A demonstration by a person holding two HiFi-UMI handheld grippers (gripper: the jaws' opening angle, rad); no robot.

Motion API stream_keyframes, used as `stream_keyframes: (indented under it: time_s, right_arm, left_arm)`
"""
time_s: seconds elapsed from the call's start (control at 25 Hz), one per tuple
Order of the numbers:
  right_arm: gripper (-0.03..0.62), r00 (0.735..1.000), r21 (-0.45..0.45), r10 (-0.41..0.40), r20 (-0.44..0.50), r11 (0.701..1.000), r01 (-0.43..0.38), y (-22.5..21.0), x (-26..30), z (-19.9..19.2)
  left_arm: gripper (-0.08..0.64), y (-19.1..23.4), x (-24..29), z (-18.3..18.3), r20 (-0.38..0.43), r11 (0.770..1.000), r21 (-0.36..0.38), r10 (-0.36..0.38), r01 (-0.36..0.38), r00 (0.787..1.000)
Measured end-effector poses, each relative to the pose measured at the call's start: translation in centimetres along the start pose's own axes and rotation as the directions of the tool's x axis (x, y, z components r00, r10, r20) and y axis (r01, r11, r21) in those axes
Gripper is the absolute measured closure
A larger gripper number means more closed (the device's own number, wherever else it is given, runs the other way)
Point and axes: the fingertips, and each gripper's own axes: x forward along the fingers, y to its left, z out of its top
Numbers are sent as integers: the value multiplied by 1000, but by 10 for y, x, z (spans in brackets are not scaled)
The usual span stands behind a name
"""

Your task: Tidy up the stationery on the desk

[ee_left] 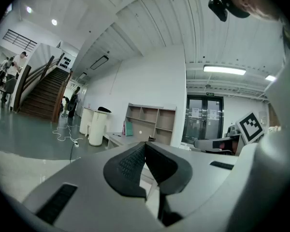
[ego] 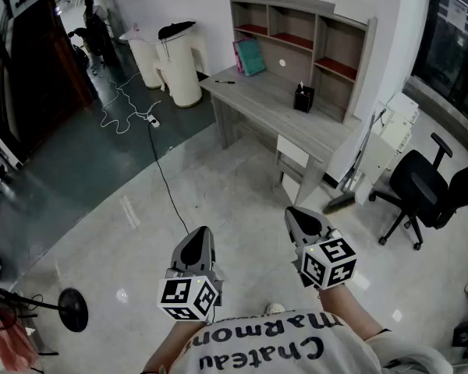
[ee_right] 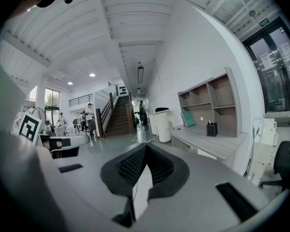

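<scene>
A grey wooden desk [ego: 277, 107] with a shelf hutch [ego: 308, 33] stands far ahead. On it are a black pen holder [ego: 303, 98], a dark pen [ego: 225, 82] near its left end and a teal and pink book [ego: 249, 56] leaning at the back. My left gripper [ego: 196, 244] and right gripper [ego: 303, 218] are held low over the floor, well short of the desk. Both are shut with nothing in them. The desk [ee_right: 217, 140] and pen holder [ee_right: 211, 129] also show in the right gripper view; the desk [ee_left: 123, 138] appears small in the left gripper view.
A black office chair [ego: 425, 189] stands right of the desk beside a white unit [ego: 391, 135]. White bins [ego: 171, 61] sit left of the desk. A black cable [ego: 168, 189] runs across the glossy floor. A round black stand base [ego: 72, 308] lies at lower left.
</scene>
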Motion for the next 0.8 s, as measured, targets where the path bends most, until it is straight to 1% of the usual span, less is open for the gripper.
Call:
stream_keyframes:
  time_s: [0.32,0.56,0.64,0.8]
  right_arm:
    - [581,1000,-8,1,5,1000,-1,-3,6,5]
    - [581,997,30,-30,69,999,28,-28,11,28]
    - [581,995,37,-34,90,999,31,-38,12,34]
    - [581,992,-5,-24,126,1000,24,-55,12,32]
  left_arm:
    - [545,3,9,3,8,1000,-2,4,-4,1000]
    - [545,-8,32,13,27,1000,-1,-26,26,999]
    - [545,-8,38,15,44,1000,-8,-22,23,999]
    - [545,-8,46,8,88,1000,-28,-10,12,996]
